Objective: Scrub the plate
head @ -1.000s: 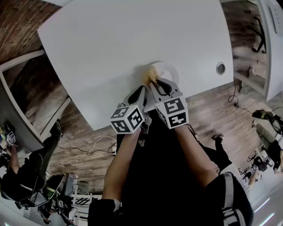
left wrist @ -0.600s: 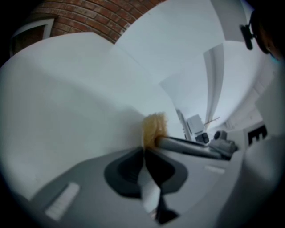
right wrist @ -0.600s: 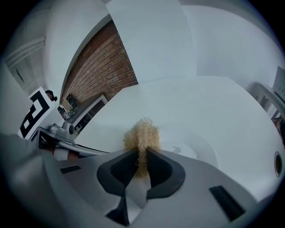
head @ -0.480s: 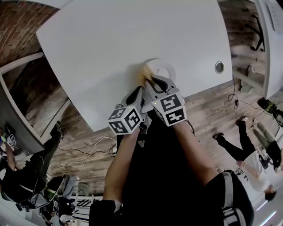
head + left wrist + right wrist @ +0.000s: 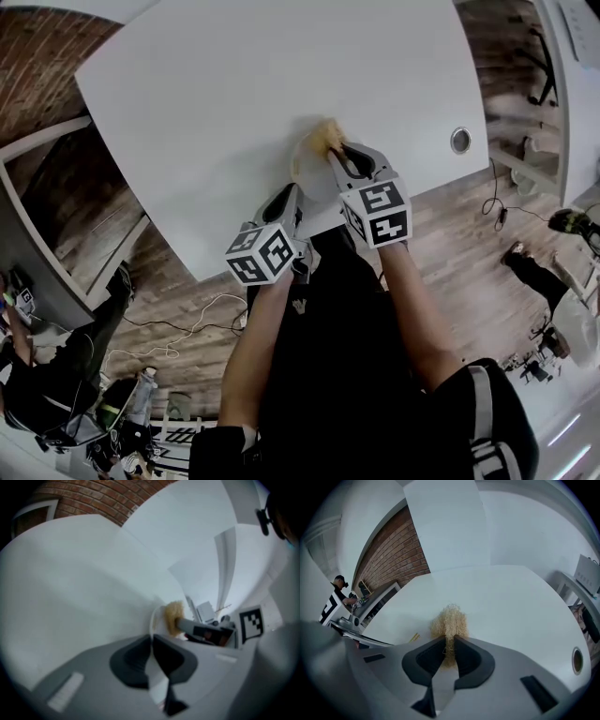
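Note:
A white plate is lifted at the near edge of the white table, tilted with its rim seen almost edge-on. My left gripper is shut on the plate's near rim. A tan fibre scrubber rests against the plate's far part, and it also shows in the left gripper view. My right gripper is shut on the scrubber, whose strands stick out past the fingertips. The plate's face is not distinct in the right gripper view.
A round metal cable hole is set in the table to the right of the plate. The table's near edge runs just under both grippers. A brick wall lies beyond the table, and people stand on the wooden floor.
The right gripper and scrubber have moved away from me, up across the plate. The plate has shifted a little left and tilted. The left gripper keeps its hold.

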